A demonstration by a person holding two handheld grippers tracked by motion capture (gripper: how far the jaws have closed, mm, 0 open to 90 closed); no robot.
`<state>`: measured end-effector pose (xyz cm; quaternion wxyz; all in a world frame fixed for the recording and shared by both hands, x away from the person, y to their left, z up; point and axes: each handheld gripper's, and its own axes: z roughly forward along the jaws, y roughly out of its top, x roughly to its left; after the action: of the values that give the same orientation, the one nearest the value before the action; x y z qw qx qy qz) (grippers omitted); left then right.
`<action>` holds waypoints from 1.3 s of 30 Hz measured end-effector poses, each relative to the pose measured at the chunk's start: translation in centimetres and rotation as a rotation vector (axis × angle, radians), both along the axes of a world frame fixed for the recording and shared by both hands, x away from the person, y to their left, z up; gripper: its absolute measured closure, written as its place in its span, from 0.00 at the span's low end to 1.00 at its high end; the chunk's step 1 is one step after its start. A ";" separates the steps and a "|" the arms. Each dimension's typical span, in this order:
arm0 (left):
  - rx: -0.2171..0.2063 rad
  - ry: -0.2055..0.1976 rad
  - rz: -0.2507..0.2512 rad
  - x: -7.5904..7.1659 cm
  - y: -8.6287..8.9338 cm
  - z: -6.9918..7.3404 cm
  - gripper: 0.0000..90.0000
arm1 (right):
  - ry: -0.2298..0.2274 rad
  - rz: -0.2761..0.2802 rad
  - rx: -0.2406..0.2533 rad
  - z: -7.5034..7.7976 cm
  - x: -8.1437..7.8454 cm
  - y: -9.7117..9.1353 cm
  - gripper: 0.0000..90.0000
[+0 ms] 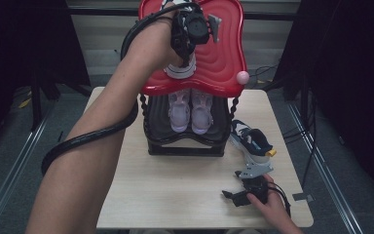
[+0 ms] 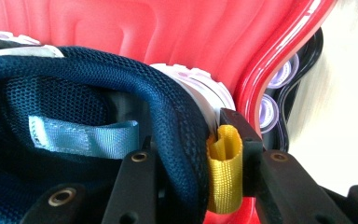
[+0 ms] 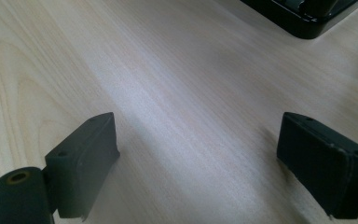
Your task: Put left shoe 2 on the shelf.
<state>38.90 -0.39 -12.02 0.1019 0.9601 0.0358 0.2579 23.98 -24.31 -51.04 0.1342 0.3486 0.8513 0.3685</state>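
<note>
On top of the glossy red wavy-ribbed shelf of the black two-tier shoe rack, a navy mesh sneaker with a yellow heel loop is being held at its heel collar by the jaws of the left gripper, seemingly being set down. Its blue-and-white mate is still lying on the pale wooden table, waiting beside the wide-open right gripper. A lilac pair is already sitting on the lower tier. Dark curtains are flanking the grey floor.
</note>
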 end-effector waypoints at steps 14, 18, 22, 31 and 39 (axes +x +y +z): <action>-0.027 0.004 0.005 0.2 0.7 0.0 0.74 | 0.000 0.000 0.000 0.0 0.0 0.0 0.13; -0.029 0.001 0.007 0.3 0.7 0.1 0.73 | 0.000 0.001 0.000 0.0 0.0 0.0 0.13; -0.018 0.002 0.009 0.3 0.7 0.2 0.72 | 0.000 0.001 0.000 0.0 0.0 0.0 0.13; -0.021 -0.024 0.014 0.3 0.7 0.5 0.66 | 0.000 0.000 -0.001 0.0 0.0 0.0 0.13; -0.030 -0.045 0.034 0.3 0.9 0.5 0.57 | 0.000 0.001 0.000 0.0 0.0 0.0 0.13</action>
<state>39.25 0.51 -11.53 0.1127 0.9517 0.0538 0.2804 23.99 -24.32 -51.04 0.1341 0.3483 0.8514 0.3685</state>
